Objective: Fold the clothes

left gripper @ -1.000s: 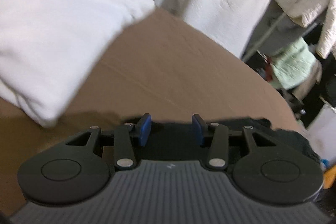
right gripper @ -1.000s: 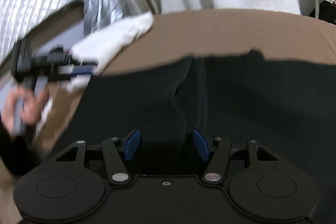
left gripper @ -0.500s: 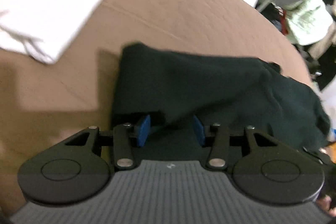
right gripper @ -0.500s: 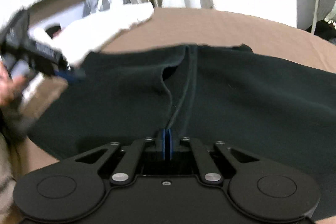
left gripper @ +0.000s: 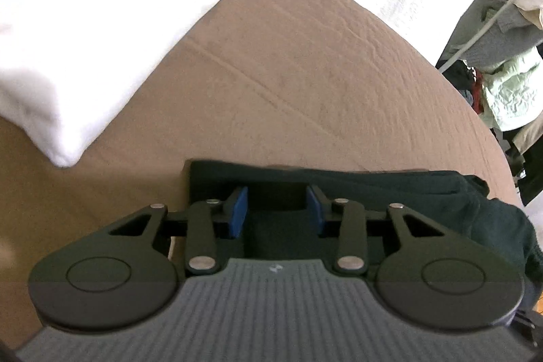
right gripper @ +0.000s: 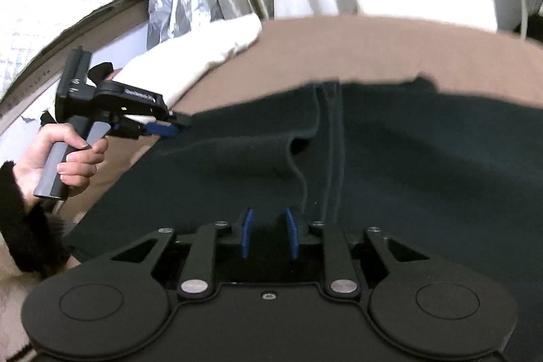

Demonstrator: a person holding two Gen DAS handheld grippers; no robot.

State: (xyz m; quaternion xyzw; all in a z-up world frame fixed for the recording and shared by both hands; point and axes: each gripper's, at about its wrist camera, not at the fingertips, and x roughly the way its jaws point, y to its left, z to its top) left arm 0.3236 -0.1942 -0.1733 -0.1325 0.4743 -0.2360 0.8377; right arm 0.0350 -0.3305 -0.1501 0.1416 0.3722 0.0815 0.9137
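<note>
Brown corrugated cardboard covers the worktop [left gripper: 305, 83], with pale sheets hanging behind it and a folded white cloth [left gripper: 85, 33] lying at its far left corner. Spread across the near part of the cardboard lies the dark green, soft knitted garment [right gripper: 407, 165], a raised seam running from its far edge toward the camera and a loose fold beside that seam.

The left hand-held gripper [left gripper: 276, 209] sits at the garment's left corner, its jaws having just been closing, moderately apart with cloth between them but not visibly pinched. The right hand-held gripper [right gripper: 268, 234] has just been opening; its blue pads stand narrowly apart over the near hem, not clamped.

To fold well, each should probably bite the hem fully before lifting, both rising together so the cloth stays flat and the seam straight.
</note>
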